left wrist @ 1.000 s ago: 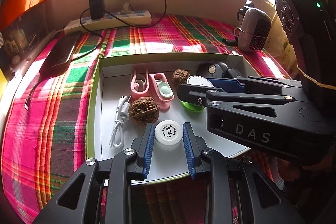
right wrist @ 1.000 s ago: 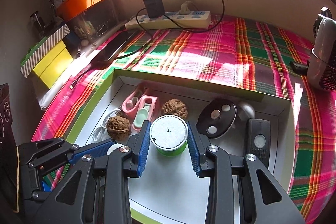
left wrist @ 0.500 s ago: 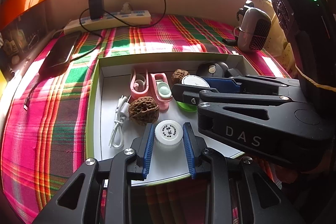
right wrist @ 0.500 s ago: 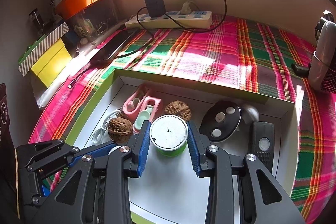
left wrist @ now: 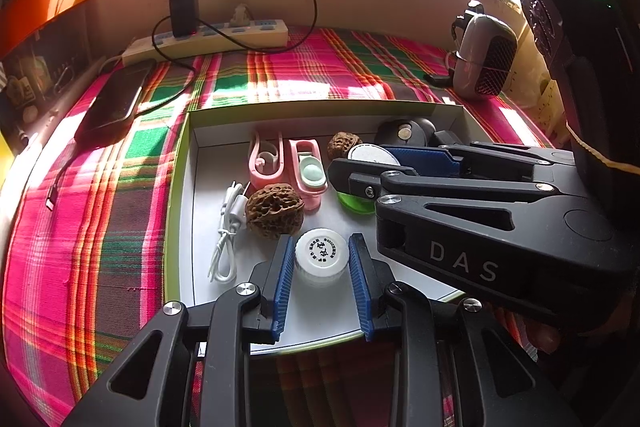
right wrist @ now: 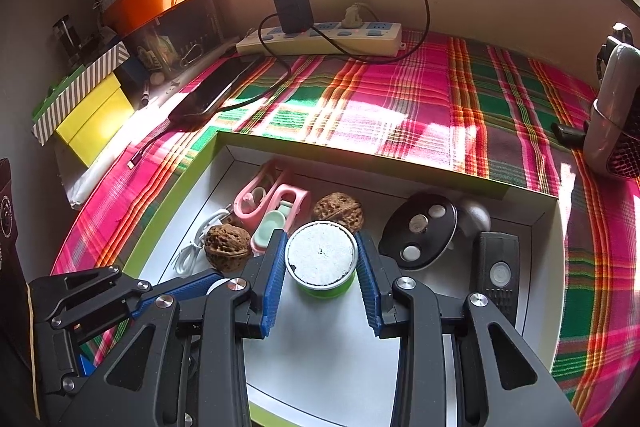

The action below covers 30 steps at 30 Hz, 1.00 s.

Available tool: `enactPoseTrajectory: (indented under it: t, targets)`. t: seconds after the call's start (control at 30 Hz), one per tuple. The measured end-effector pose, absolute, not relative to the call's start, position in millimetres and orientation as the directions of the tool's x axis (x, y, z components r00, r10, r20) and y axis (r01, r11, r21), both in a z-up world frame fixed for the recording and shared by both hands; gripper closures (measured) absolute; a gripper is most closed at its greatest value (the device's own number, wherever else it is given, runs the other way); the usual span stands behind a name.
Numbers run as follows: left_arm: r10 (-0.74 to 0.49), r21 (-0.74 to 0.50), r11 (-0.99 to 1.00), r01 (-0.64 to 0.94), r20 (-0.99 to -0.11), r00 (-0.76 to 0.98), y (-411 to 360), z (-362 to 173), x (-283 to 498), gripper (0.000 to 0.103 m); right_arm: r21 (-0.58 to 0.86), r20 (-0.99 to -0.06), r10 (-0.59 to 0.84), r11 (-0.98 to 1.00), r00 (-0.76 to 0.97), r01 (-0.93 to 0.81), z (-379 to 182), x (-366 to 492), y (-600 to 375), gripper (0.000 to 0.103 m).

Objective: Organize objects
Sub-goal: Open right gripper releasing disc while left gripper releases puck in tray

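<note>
Home windowsill nook, plaid cloth (right wrist: 420, 99), power strip (right wrist: 320, 37), charging phone (right wrist: 212, 93), stacked gift boxes (right wrist: 86, 107)

In the left wrist view, the right claw (left wrist: 362, 167) hides most of the green tub (left wrist: 354, 201) and black disc (left wrist: 404, 135). The white jar (left wrist: 321, 253) label is too small to read. The heater (right wrist: 618, 131) is cut off at the right wrist view's edge.
</note>
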<state>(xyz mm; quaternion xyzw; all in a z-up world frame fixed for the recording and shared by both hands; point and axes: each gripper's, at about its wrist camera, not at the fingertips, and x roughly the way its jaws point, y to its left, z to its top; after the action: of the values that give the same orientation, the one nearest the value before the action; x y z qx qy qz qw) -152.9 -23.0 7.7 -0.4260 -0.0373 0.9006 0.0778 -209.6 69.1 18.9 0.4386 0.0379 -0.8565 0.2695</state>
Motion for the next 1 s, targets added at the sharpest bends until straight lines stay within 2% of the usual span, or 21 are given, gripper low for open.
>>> enactPoseTrajectory:
  t: [0.27,0.43,1.0]
  targets:
    - [0.169,-0.132,-0.986,-0.107,-0.762,-0.625,-23.1,8.1,-152.6,0.076,0.169,-0.770,-0.425,-0.855,-0.475,0.490,19.5,-208.9,68.2,0.067]
    - [0.170,-0.131,-0.985,-0.109,-0.762,-0.625,-24.0,8.4,-152.3,0.075,0.172,-0.769,-0.428,-0.854,-0.476,0.491,20.3,-207.9,68.3,0.060]
    - [0.163,-0.127,-0.987,-0.103,-0.758,-0.632,-22.8,13.2,-143.6,0.071,0.180,-0.755,-0.422,-0.870,-0.502,0.459,27.9,-203.3,75.0,0.059]
